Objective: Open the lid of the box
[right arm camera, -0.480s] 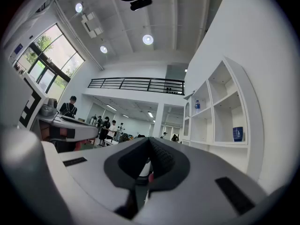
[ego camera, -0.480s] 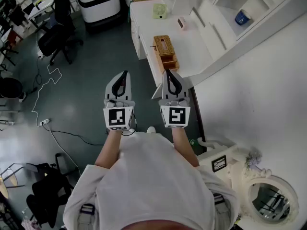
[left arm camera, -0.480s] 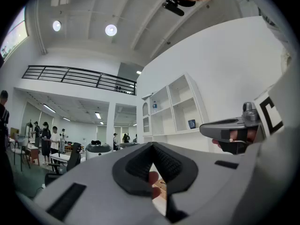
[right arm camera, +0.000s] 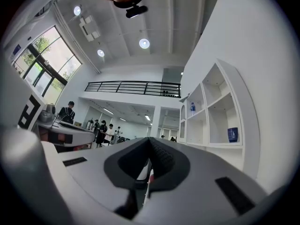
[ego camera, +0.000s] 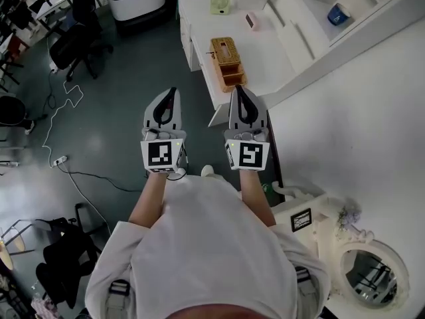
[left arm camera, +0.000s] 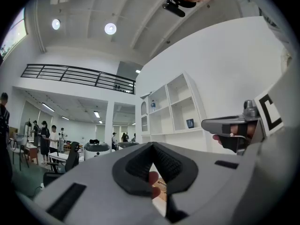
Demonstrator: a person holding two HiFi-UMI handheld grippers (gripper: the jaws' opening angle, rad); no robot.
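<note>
Woven box (ego camera: 226,60) sits on the white table (ego camera: 269,55), close to the table's left edge as we look down. We cannot tell from here whether the lid is raised. Its long axis runs straight away from us, near end toward the grippers. It lies ahead of both tools, untouched. The right gripper (ego camera: 238,90) is nearer and almost in line with it; the left gripper (ego camera: 172,92) hangs over the floor, off to the side. Both pairs of jaws are pressed together with nothing between. We judge the right leads the reach.
</note>
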